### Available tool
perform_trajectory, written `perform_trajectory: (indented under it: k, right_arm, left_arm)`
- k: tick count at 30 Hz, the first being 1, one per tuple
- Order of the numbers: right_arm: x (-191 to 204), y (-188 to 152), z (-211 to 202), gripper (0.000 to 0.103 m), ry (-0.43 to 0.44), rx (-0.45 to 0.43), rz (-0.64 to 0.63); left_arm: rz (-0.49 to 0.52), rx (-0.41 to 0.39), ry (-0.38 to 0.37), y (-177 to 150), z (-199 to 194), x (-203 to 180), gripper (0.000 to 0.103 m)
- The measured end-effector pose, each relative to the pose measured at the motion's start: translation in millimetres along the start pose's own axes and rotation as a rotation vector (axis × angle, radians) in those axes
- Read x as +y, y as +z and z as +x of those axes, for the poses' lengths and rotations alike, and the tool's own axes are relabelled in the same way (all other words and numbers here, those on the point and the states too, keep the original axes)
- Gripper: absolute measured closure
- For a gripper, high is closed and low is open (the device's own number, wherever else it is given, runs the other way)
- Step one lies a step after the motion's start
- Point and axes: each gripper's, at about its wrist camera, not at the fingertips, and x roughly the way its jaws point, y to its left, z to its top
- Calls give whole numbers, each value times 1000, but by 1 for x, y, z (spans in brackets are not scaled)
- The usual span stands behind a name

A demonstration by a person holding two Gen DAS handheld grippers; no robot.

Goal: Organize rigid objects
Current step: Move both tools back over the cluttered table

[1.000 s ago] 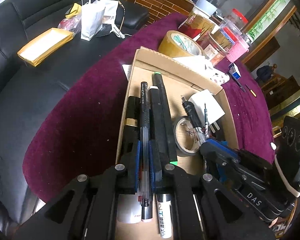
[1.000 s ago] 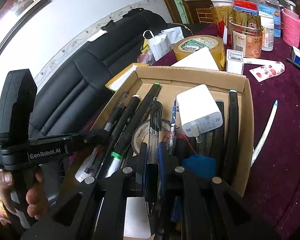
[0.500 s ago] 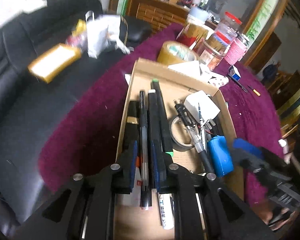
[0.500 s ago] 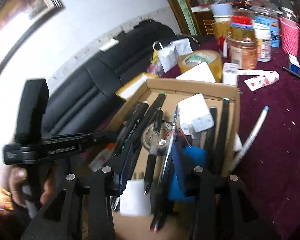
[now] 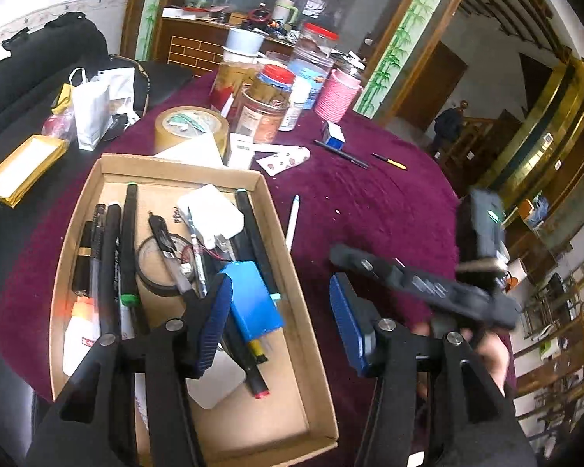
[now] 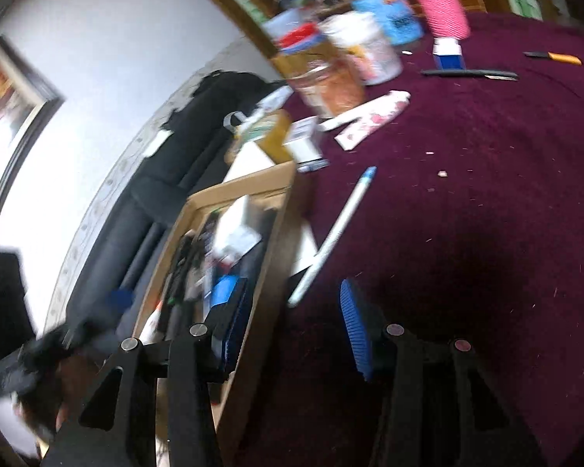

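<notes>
Evidently both loads are delivered: the left gripper [image 5: 280, 319] and right gripper [image 6: 296, 330], jaws just opened, hold nothing; the pens lie in the cardboard box [image 5: 288, 257]. One white pen [image 6: 333, 235] waits on the cloth, at the right gripper's twelve o'clock, likely next.

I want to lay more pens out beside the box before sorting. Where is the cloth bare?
Bare purple cloth runs right of the cardboard box, past the white pen, up to the black pen and the yellow-tipped one. Crowded: inside the box, and behind it around the tape roll and jars.
</notes>
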Motion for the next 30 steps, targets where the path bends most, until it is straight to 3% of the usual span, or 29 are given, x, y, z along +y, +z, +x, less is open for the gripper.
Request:
perform_trajectory:
  k: [7,11,16,19,22,30]
  right_arm:
    - [6,22,43,61,-113,50,7]
    - [5,26,61,61,-171,35,30]
    - [23,27,73,62,-273,21,-60]
    - [32,23,77,76,-371,30,-150]
    - [26,19,69,92,-375,49,-179]
    - [-6,-11,18,96,-369,84,-198]
  left_arm:
    - [-34,-18,-8,-9,-11,12,52]
    - [-47,-39,15,-11,-15,21,52]
    - [-65,-52,15,-9,-19,30,52]
    - [-71,-72,22,-9,-21,33,52]
    - [-76,-64,13,-8,-21,32,52]
    - [-29,-25,-32,-9,-9,2,52]
